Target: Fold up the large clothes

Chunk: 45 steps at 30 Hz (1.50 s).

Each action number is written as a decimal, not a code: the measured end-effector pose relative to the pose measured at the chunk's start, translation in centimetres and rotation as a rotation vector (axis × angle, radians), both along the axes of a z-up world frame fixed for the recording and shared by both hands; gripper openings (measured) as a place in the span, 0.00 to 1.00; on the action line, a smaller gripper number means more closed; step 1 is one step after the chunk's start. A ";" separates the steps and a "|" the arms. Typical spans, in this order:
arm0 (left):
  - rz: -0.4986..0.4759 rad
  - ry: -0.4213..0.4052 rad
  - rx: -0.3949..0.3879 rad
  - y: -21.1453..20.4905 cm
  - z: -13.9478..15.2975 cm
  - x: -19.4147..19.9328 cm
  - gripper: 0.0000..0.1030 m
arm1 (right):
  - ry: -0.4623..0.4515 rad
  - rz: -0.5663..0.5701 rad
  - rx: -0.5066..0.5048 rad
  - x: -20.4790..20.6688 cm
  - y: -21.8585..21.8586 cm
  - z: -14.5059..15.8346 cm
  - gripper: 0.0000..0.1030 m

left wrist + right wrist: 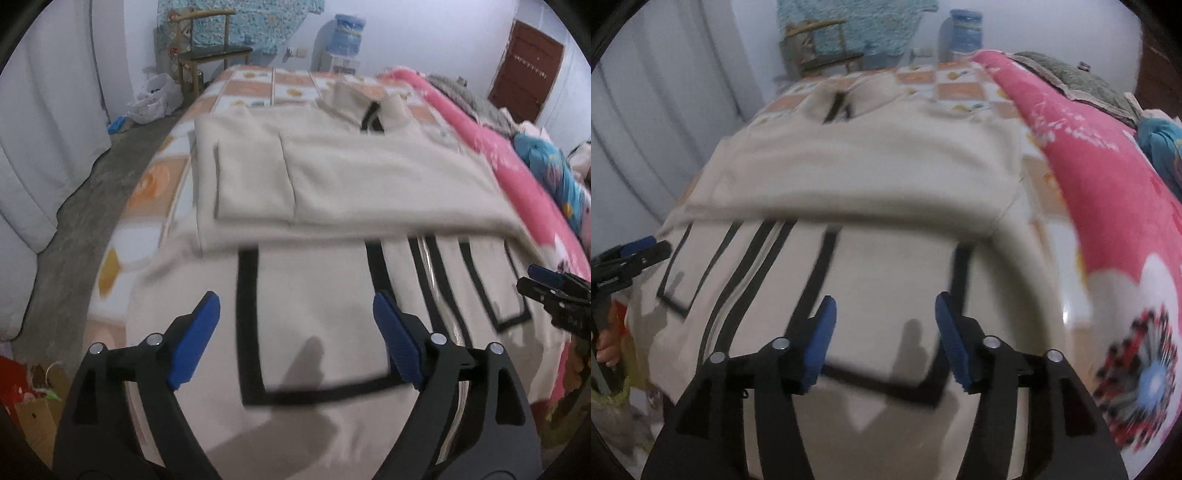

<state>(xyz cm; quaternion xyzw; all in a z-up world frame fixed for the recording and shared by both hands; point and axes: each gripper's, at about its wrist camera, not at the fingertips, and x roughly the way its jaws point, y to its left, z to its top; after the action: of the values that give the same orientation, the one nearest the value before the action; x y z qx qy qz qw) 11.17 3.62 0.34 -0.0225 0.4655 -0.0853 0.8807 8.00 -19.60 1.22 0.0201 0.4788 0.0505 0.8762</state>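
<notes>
We find the cream jacket [332,177] flat on the bed [255,88], sleeves laid across its chest, lower half unfolded, with our left gripper [295,314] and right gripper [884,315] spread, empty above the hem

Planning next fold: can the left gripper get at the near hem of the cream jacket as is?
Probably yes. The left gripper is open and empty above the cream jacket, and nothing lies over the black-trimmed near part. The right gripper is off to the side, also open.
</notes>
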 end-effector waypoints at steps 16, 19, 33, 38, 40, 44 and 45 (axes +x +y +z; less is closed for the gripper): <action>0.061 -0.098 0.089 -0.4 -4.0 -4.7 0.92 | -0.094 -0.037 -0.085 -3.8 3.3 -4.0 0.94; 0.071 -0.099 0.089 -0.5 -4.1 -4.4 0.92 | -0.101 -0.037 -0.084 -3.9 3.3 -4.0 0.94; 0.113 -0.124 0.099 -0.9 -4.2 -4.6 0.92 | -0.125 -0.071 -0.086 -3.3 3.5 -4.1 0.94; 0.118 -0.110 0.098 -0.8 -4.1 -4.3 0.92 | -0.121 -0.084 -0.089 -2.8 3.5 -4.1 0.94; 0.120 -0.112 0.098 -0.8 -4.1 -4.3 0.92 | -0.111 -0.076 -0.089 -2.6 3.5 -4.1 0.94; 0.122 -0.104 0.102 -0.8 -4.0 -4.2 0.92 | -0.107 -0.077 -0.089 -2.4 3.4 -4.1 0.94; 0.120 -0.099 0.102 -0.8 -4.0 -4.1 0.92 | -0.102 -0.083 -0.089 -2.2 3.5 -4.0 0.94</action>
<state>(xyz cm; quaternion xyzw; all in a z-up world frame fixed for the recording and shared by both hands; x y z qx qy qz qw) 7.06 2.80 -3.65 -0.0013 0.4228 -0.0094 0.9062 5.76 -16.14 -2.81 -0.0019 0.4341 -0.0061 0.9008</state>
